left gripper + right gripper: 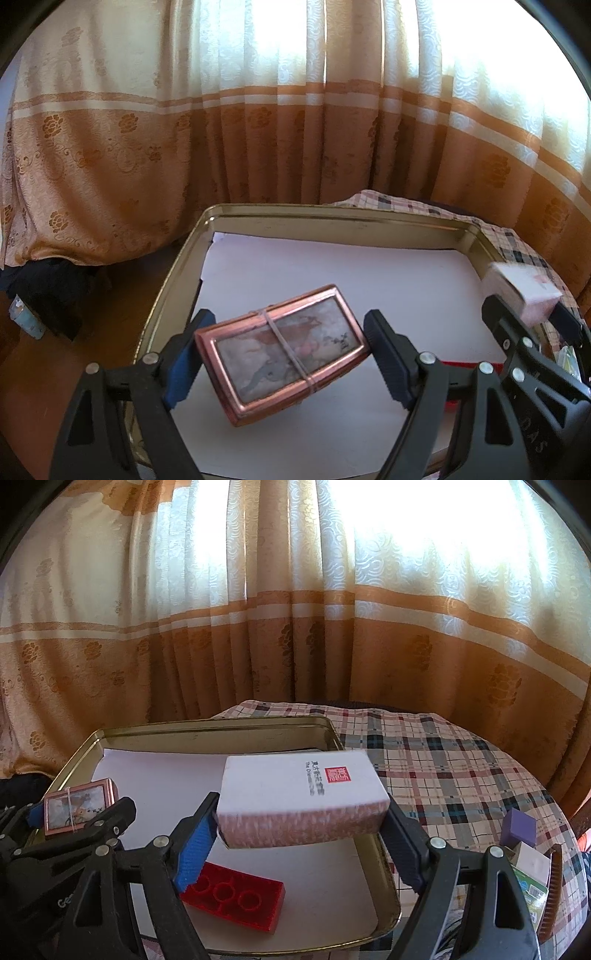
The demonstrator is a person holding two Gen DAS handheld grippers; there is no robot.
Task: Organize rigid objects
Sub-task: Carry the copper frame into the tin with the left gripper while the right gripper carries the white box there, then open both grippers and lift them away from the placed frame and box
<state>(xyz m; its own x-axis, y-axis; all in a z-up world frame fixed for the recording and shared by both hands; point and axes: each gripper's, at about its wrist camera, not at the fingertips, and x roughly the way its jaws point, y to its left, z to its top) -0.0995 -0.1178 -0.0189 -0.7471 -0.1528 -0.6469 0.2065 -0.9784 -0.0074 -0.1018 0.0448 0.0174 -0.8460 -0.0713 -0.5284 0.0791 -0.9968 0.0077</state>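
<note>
Box (301, 797) white-pink, red seal, clamped in right jaws; left jaws wide around copper-rimmed tin (282, 349).

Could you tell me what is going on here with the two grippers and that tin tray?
A person is sorting small boxes into a metal tray lined with white paper. The left gripper has its fingers open around a copper-framed box bound with a rubber band, over the tray. The right gripper is clamped on a white and pink box, held above the tray. A red brick already lies inside.

one tray (388, 853), two boxes (295, 797) (280, 347), one red brick (236, 901), perhaps more.
</note>
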